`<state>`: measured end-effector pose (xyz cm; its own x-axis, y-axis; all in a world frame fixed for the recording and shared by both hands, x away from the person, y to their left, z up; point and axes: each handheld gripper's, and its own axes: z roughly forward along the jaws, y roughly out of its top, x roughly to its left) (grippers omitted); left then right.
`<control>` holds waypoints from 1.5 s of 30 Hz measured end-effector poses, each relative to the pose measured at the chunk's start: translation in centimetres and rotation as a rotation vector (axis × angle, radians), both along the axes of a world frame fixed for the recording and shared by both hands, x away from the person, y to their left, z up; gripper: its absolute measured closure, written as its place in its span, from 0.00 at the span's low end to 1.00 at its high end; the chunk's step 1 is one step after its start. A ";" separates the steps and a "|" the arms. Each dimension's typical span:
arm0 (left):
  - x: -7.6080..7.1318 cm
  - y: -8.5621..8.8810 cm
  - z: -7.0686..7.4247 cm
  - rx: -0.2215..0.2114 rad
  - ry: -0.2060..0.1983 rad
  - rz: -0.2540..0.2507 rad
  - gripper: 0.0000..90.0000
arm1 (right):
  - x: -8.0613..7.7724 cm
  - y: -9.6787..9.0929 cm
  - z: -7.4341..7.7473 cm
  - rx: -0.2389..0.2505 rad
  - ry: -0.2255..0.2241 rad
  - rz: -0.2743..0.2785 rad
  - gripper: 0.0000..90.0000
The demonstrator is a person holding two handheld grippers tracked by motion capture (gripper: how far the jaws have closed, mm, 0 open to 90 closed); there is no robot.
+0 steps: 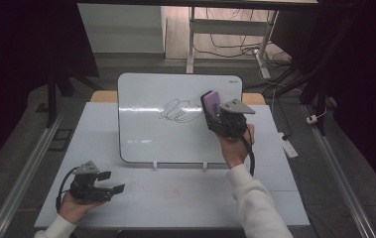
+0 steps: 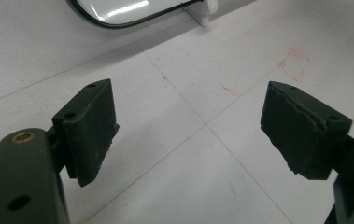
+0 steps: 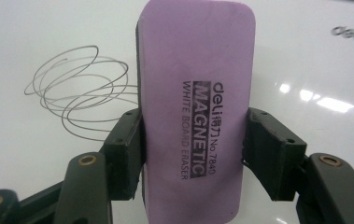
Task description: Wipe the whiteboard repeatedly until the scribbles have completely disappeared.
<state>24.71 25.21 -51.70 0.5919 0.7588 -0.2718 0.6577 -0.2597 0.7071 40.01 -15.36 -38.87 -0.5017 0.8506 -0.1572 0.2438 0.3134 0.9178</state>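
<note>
Right gripper [image 3: 193,154] clamps purple eraser [image 3: 195,93] near whiteboard [image 1: 141,99] top right corner — next, wipe scribble [image 1: 179,111]. Left gripper [image 1: 110,182] wide, empty, table [image 1: 185,198] front left corner.

High view overhead, gripper views close, sharing whiteboard [image 1: 151,144]

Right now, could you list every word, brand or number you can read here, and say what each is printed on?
"deli", then two small characters too blurred to read, then "No.7840": purple eraser in the right gripper.
"MAGNETIC": same eraser, white on a dark bar.
"WHITE BOARD ERASER": same eraser.
Grey logo on the whiteboard corner: cut off, seems "deli".
</note>
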 end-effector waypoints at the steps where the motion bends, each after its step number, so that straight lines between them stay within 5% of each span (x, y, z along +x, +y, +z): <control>1: 0.0 0.0 0.0 0.001 -0.001 -0.001 0.21 | 0.1 0.2 -0.1 -0.001 0.004 -0.001 0.45; 10: 0.0 0.0 0.0 0.000 0.001 -0.004 0.21 | 0.6 2.0 -0.3 -0.020 0.020 0.012 0.45; 18: -0.1 0.0 0.0 -0.006 0.003 -0.002 0.21 | 0.2 6.8 -1.4 -0.128 0.035 0.083 0.45; 28: -0.1 0.1 0.0 -0.006 0.001 -0.003 0.22 | 1.9 2.7 0.8 -0.089 -0.007 -0.057 0.45; 31: -0.1 0.1 0.0 -0.006 0.002 -0.001 0.22 | 1.8 3.3 0.6 -0.135 -0.025 -0.065 0.45; 45: -0.1 0.1 -0.1 -0.003 0.004 -0.005 0.22 | -0.1 9.4 -2.0 -0.199 -0.017 0.084 0.45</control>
